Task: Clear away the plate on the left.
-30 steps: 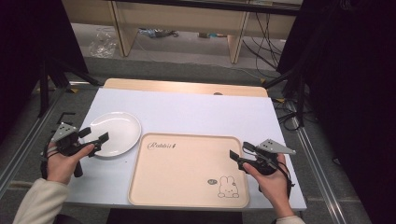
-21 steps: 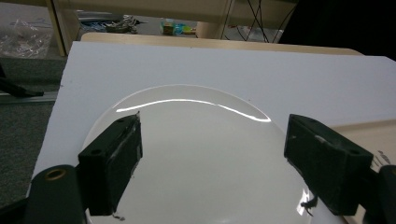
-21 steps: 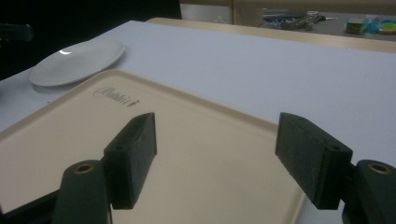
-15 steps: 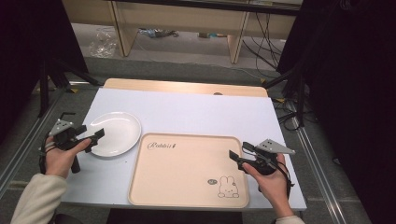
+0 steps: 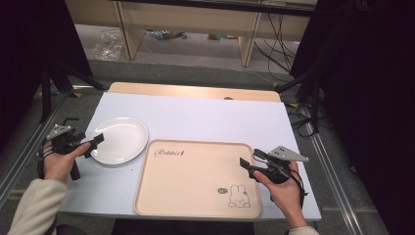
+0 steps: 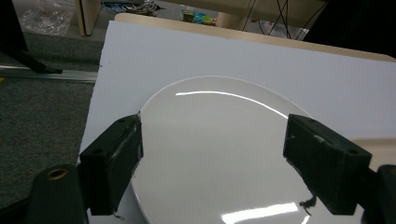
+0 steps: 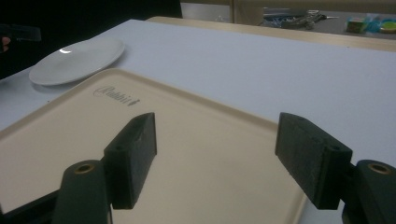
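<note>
Since the earlier frames the left hand (image 5: 57,161) has drawn back toward the table's left edge, taking the left gripper (image 5: 93,143) off the plate's middle to its near-left rim; the right hand and its gripper have stayed put.

At the left of the white table (image 5: 205,117) lies the plate (image 5: 120,139), round, white and glossy, with light streaks on its shallow bowl, resting flat just beside the tray's upper left corner. In the left gripper view the plate (image 6: 219,154) spreads between the two black jaws, which stand wide apart, holding nothing; whether they touch the rim I cannot tell.

Right of the plate lies the tray (image 5: 195,178), cream-coloured and rectangular, with "Rabbit" written near its top left and a small rabbit drawn near its lower right.

At the tray's right edge the right hand (image 5: 284,188) holds the right gripper (image 5: 247,166), jaws wide apart and empty, hovering over the tray (image 7: 70,135).
</note>
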A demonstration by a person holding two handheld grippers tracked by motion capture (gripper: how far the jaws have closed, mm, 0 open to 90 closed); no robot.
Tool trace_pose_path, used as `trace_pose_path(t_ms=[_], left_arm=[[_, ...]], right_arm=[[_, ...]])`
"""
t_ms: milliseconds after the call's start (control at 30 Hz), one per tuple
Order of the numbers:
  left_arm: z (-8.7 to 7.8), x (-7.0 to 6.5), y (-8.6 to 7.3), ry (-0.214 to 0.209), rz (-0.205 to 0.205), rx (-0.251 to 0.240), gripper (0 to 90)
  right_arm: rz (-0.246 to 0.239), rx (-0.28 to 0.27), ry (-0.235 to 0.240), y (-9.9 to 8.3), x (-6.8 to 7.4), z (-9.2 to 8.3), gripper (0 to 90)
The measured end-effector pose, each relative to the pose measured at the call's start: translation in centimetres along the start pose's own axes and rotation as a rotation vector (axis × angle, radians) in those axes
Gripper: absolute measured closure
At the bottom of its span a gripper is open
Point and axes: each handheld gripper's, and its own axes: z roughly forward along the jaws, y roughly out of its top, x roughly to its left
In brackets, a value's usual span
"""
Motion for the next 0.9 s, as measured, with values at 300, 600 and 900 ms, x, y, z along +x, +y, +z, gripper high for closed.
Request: trace_pose_path(t_ms=[300, 600, 900], left_arm=[[0.3, 0.9, -0.1, 0.017, -0.018, 0.019, 20.0], [0.4, 1.7, -0.6, 0.043, -0.039, 0.057, 20.6], [0.8, 2.0, -1.2, 0.038, -0.076, 0.099, 22.3]], right_arm=[[-0.024, -0.021, -0.015, 0.0, -0.1, 0.1, 30.3], [-0.01, -0.011, -0.008, -0.1, 0.0, 0.2, 30.3], [-0.031, -0.014, -0.007, 0.0, -0.1, 0.2, 30.4]])
